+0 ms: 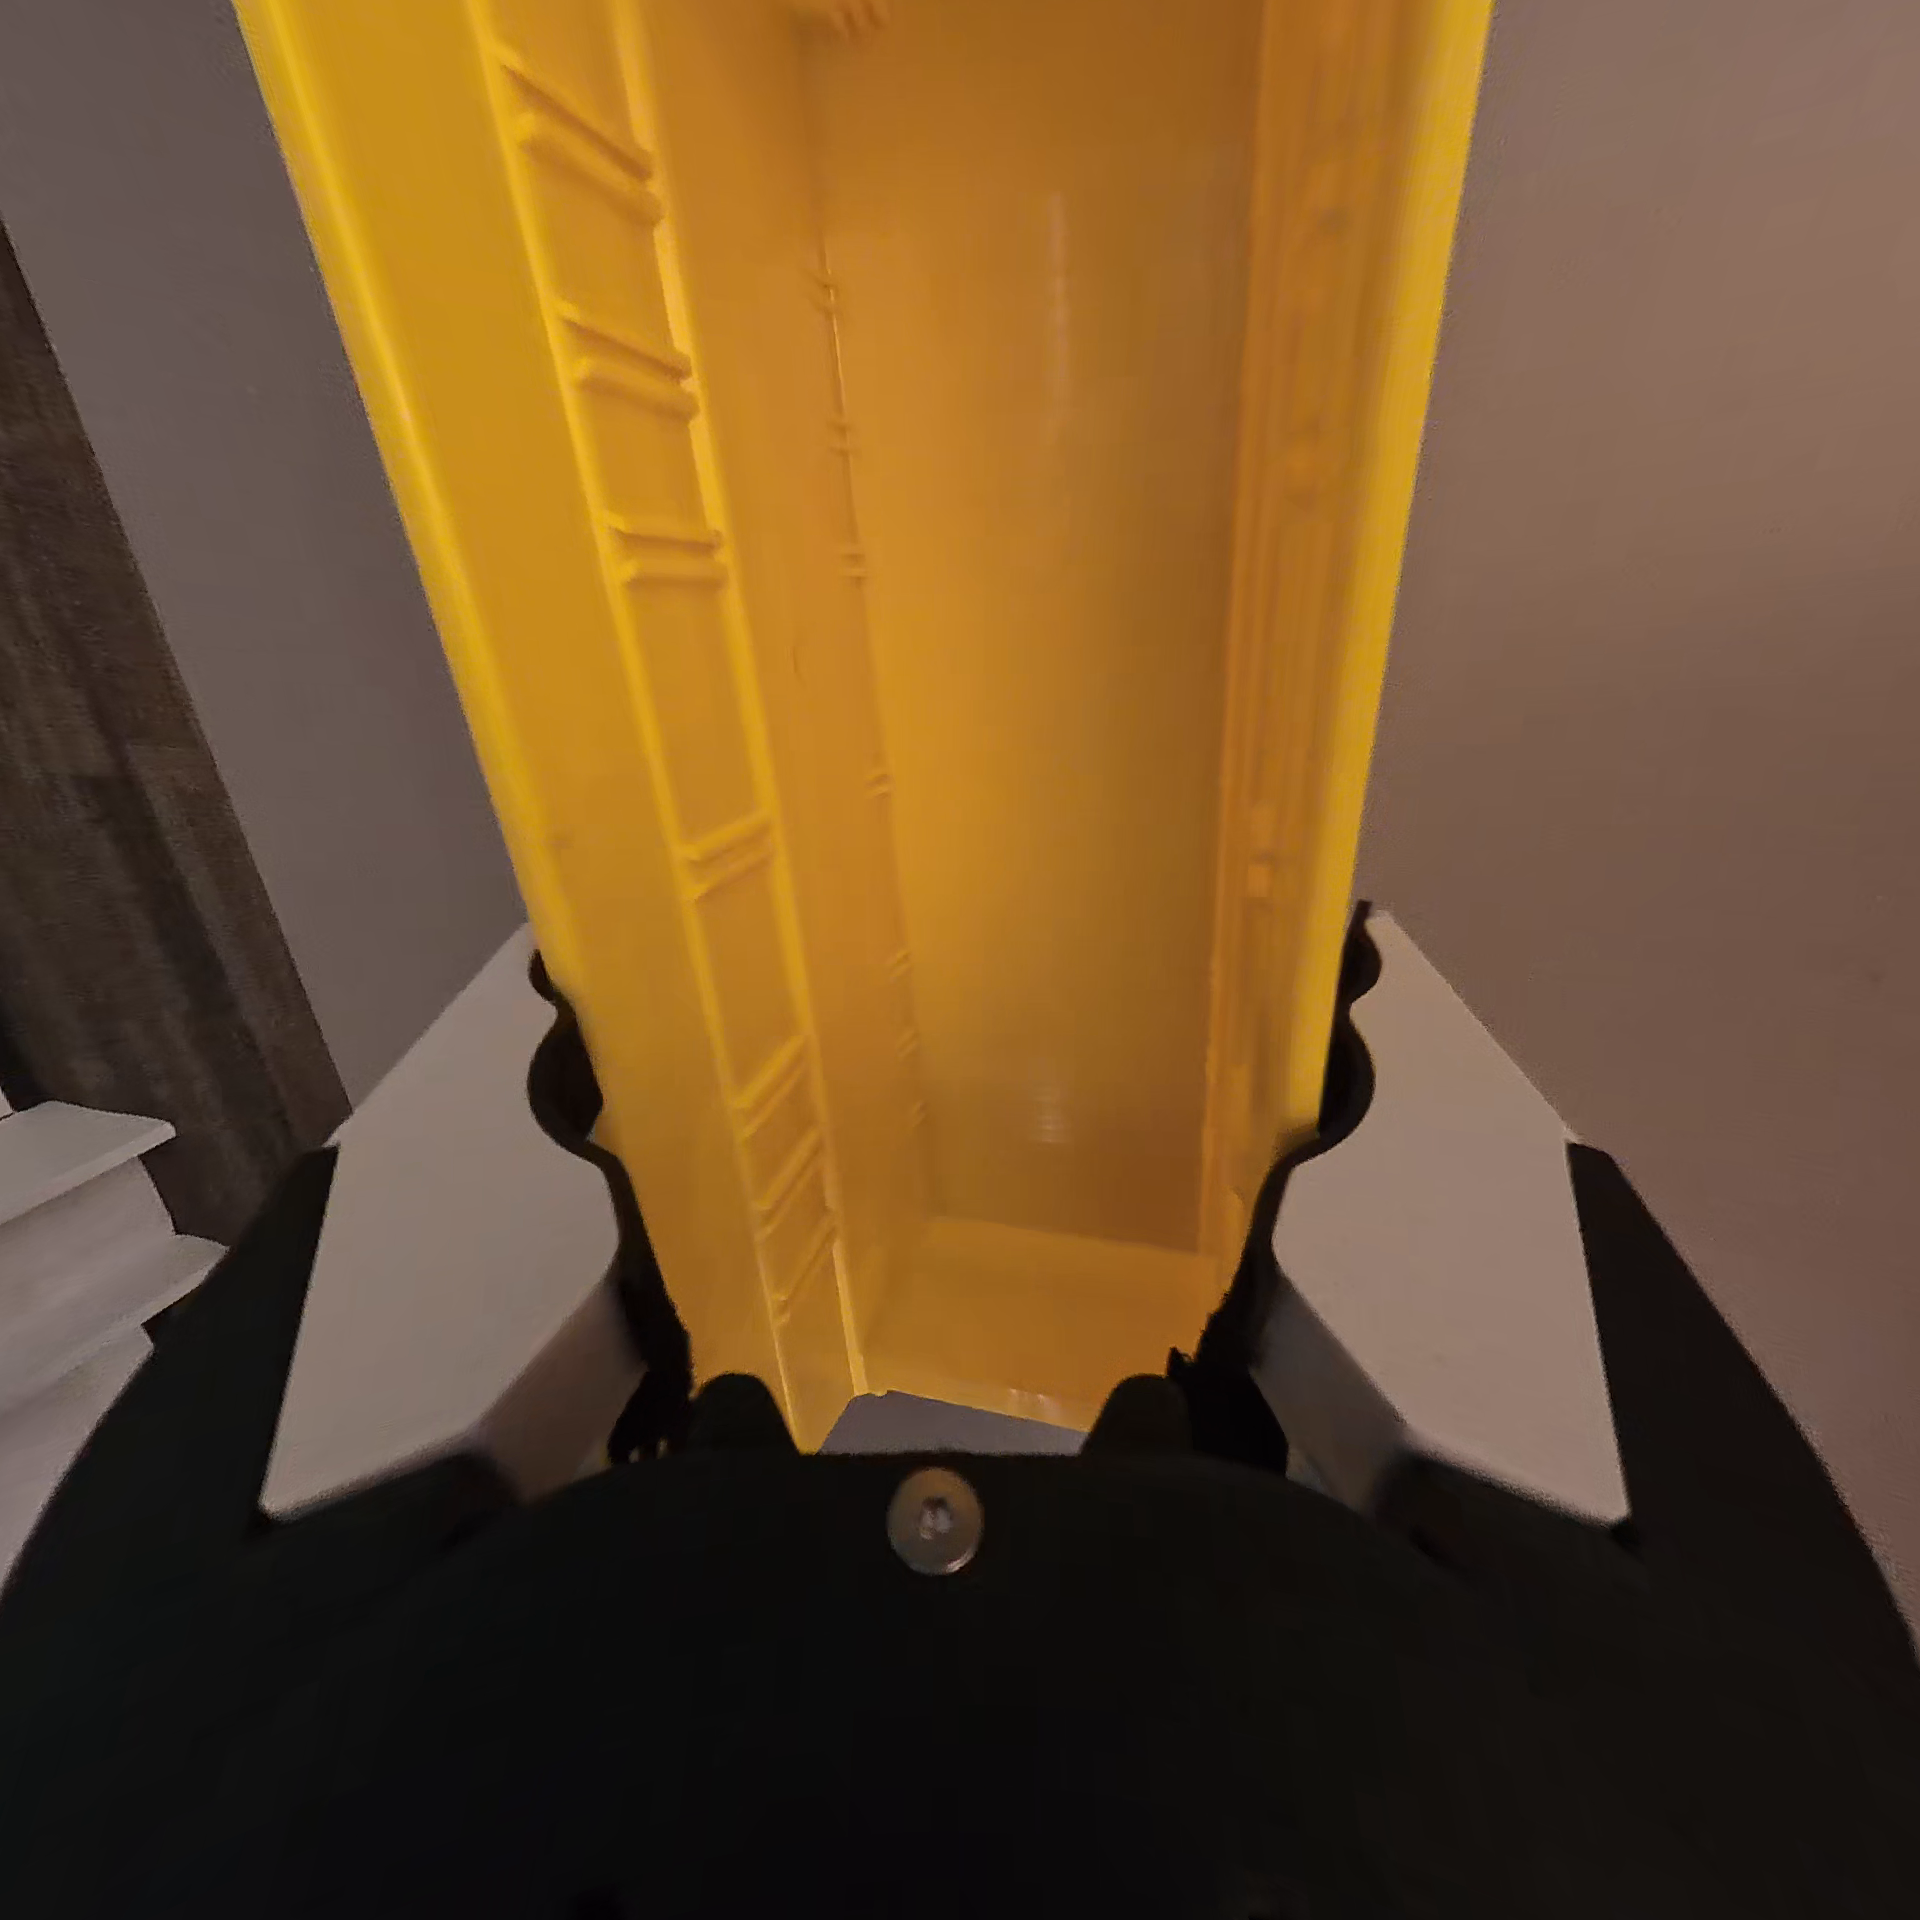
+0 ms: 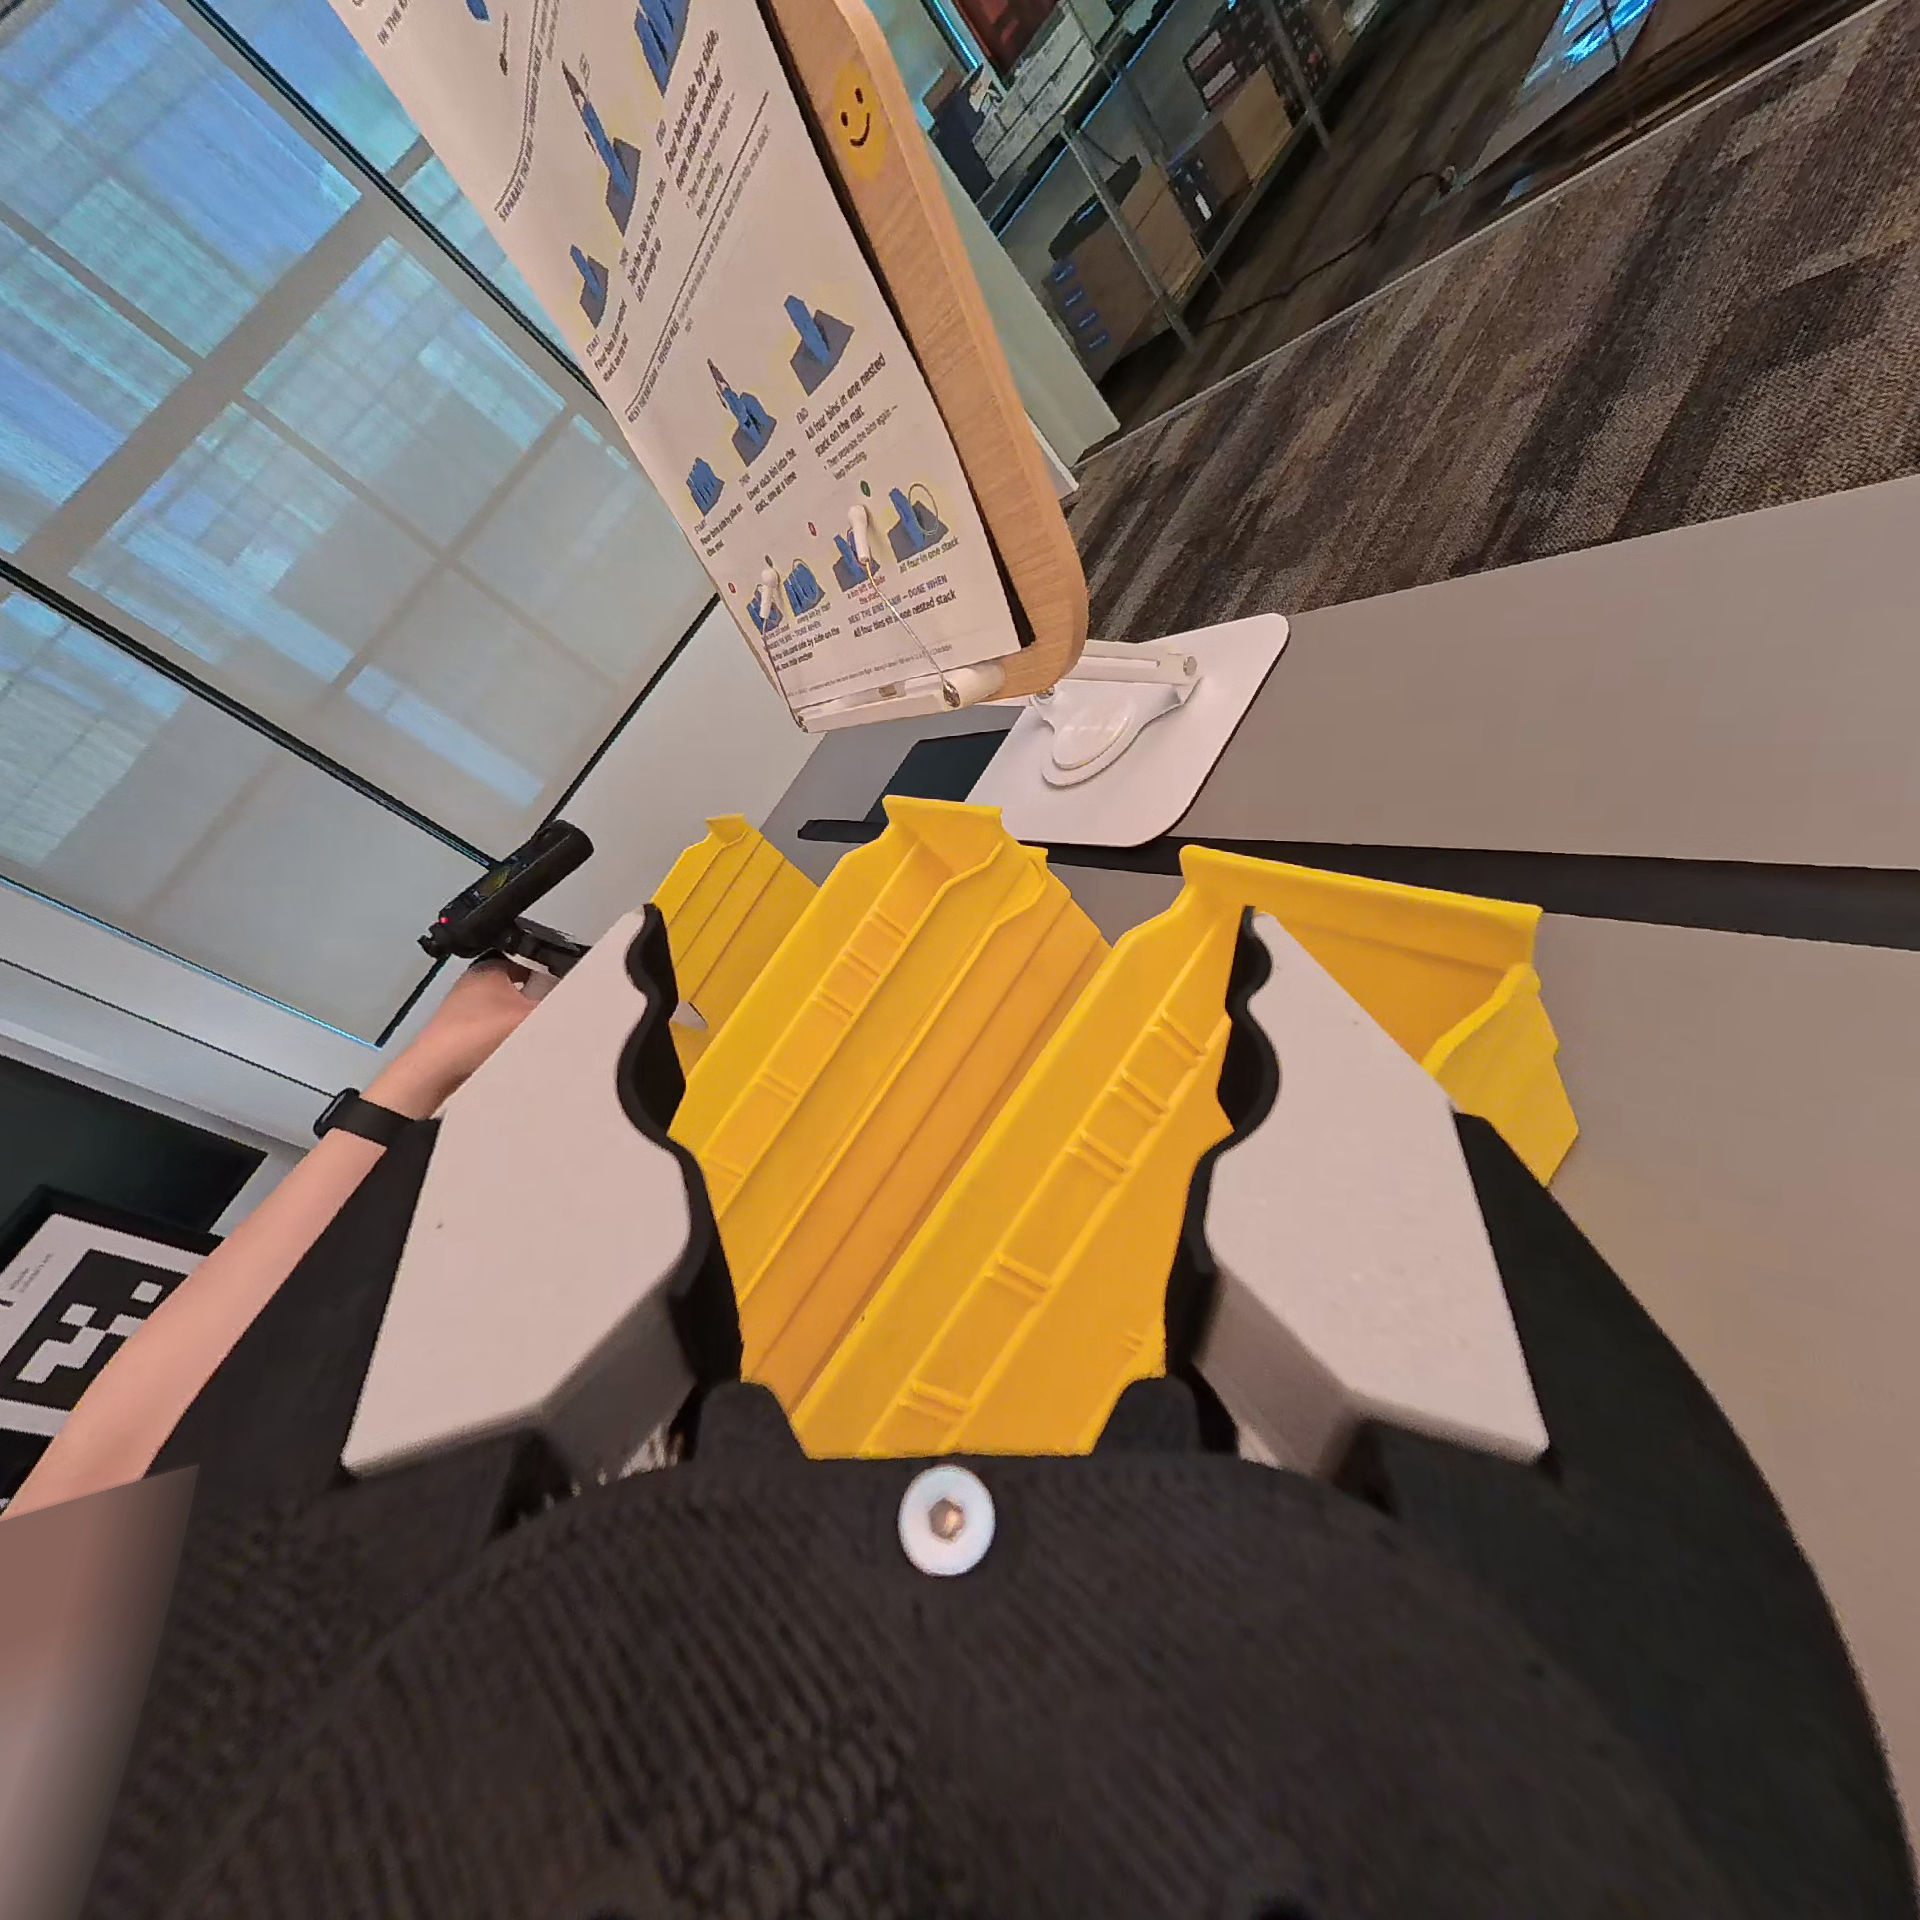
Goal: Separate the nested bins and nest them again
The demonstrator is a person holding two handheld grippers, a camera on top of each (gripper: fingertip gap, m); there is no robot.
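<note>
Grey, matte tabletop (image 2: 1621,727) fills the 2 to 4 o'clock part of the right wrist view, crossed by a dark strip (image 2: 1558,883) running toward 3 o'clock. On it, near 1 o'clock, sits a white stand base (image 2: 1174,717) carrying a wooden board (image 2: 935,312) with an instruction sheet (image 2: 727,343) clipped to it. Patterned grey-brown carpet (image 2: 1507,343) spreads beyond toward 1 o'clock, with metal shelving (image 2: 1195,177) at 12 to 1 o'clock. Large windows (image 2: 260,416) take up 9 to 11 o'clock. At 8 o'clock a person's forearm (image 2: 312,1226) with a dark wristband reaches up.

Three yellow bins (image 2: 935,1122) lie side by side on the table. The right gripper (image 2: 945,935) straddles the middle ones with jaws wide; whether its pads press them cannot be told.

Plain grey walls (image 1: 1662,520) and a dark wood-grain panel (image 1: 94,831) at 9 o'clock surround the left wrist view. The left gripper (image 1: 951,951) grasps a long yellow bin (image 1: 987,623) across its width, black pads against both outer walls, the bin running up to 12 o'clock.
</note>
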